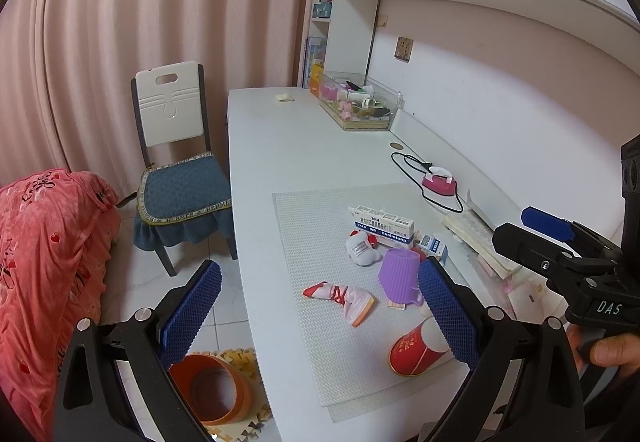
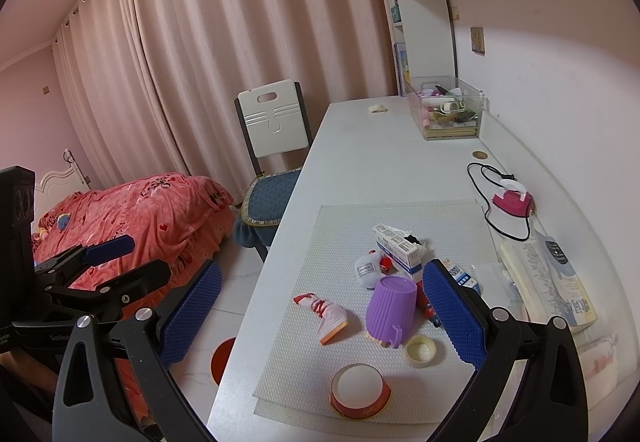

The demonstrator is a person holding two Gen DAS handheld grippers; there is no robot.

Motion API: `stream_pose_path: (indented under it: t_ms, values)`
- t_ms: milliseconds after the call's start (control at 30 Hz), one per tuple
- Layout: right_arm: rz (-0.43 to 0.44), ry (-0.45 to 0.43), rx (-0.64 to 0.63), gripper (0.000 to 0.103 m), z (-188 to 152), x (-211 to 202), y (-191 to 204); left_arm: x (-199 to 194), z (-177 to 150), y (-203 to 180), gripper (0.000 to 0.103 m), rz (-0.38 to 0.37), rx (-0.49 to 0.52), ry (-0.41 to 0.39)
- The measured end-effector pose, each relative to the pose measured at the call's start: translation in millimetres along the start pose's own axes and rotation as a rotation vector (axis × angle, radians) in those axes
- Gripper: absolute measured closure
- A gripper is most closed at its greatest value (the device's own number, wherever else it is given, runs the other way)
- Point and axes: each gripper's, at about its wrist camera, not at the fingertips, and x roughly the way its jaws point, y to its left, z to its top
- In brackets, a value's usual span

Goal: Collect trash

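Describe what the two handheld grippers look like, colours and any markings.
Both grippers, left and right, have black frames with silver bolts and blue, dimpled pads on the fingers. The right one's body carries white "DAS" lettering, and a bare hand grips it. No cables are visible.

Light: soft, even, pinkish indoor glow.
Brightest: white back wall [image 1: 500, 94].
Shadows: faint beneath the purple ribbed cup [image 2: 390, 308].
Distortion: fisheye bends pale pleated curtains [image 2: 224, 54]; corners black.
Focus: sharp.
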Motion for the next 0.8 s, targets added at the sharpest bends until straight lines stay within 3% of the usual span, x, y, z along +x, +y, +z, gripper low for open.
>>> stream_pose_path:
  t_ms: [800]
  values:
    - [-0.002, 0.009, 0.009, 0.005, 2.2, 5.4, 0.0, 2.0, -4.6, 4.0, 0.006, 0.003, 0.008, 0.018]
